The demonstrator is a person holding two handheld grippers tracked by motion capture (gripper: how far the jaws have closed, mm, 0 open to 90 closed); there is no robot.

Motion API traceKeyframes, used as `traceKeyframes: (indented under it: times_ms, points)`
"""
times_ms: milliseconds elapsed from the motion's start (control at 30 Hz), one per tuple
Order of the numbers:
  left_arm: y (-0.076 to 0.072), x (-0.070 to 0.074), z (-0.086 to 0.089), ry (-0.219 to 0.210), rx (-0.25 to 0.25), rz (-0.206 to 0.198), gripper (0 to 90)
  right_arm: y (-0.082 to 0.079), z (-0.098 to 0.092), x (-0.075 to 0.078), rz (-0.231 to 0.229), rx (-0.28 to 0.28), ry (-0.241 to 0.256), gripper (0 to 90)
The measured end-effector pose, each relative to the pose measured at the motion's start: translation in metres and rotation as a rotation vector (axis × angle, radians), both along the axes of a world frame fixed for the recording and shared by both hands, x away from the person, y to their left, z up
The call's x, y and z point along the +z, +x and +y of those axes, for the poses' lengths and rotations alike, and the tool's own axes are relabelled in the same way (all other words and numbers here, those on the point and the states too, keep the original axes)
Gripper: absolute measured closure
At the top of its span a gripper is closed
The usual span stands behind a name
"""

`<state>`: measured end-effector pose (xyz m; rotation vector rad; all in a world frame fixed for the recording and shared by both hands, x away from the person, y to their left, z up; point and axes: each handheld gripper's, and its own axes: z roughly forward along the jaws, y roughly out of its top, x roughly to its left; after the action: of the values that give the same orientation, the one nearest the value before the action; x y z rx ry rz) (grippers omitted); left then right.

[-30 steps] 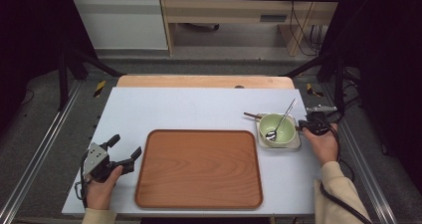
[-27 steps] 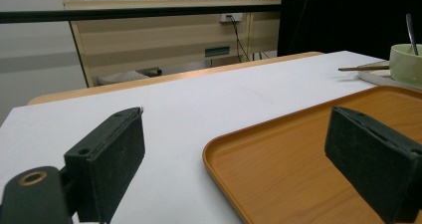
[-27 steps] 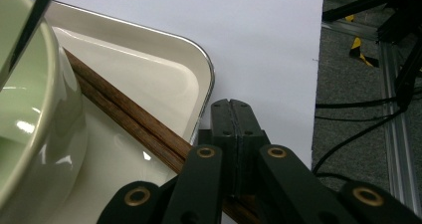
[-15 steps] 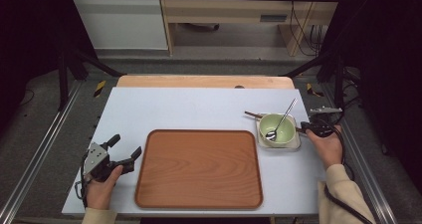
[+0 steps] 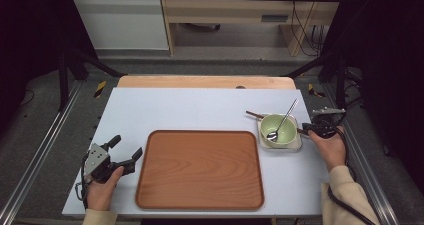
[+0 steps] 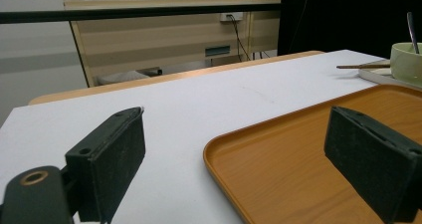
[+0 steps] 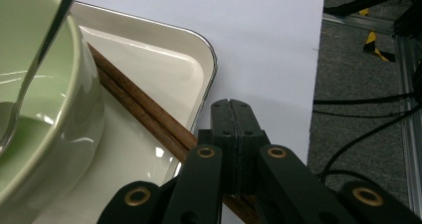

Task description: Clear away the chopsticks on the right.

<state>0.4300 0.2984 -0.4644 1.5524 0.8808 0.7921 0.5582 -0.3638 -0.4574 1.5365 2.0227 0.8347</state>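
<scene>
My right tool (image 5: 320, 128) sits at the right edge of the small white tray (image 7: 164, 50), jaws pressed together above the chopsticks (image 7: 144, 115), which lie across that tray under the green bowl (image 5: 278, 130); whether it pinches them I cannot tell. My left tool (image 5: 112, 157) rests wide open and empty by the wooden tray (image 5: 200, 169). I judge I'm at the grasp; next comes lifting the sticks without tipping the bowl.

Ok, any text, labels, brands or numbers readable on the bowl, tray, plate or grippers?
None readable: the green bowl, wooden tray, white plate, chopsticks, left gripper and right gripper bear no visible words, labels or numbers.
</scene>
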Motion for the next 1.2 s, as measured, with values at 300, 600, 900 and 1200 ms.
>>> traceKeyframes:
  times_ms: [300,600,900,1200]
  points:
    - [0.000,0.000,0.000,-0.001,0.002,-0.001,8.8,0.000,-0.001,0.001,-0.007,-0.002,0.032,90.0]
    - [0.000,0.000,0.001,-0.004,0.004,-0.001,8.9,0.000,-0.006,0.000,-0.005,-0.016,0.042,90.0]
    - [0.000,0.000,0.001,-0.004,0.002,-0.003,8.9,-0.005,-0.013,0.011,-0.020,-0.015,0.019,89.6]
    - [0.000,0.000,0.000,-0.001,0.001,-0.005,8.9,-0.012,-0.019,0.018,-0.005,0.002,-0.002,86.5]
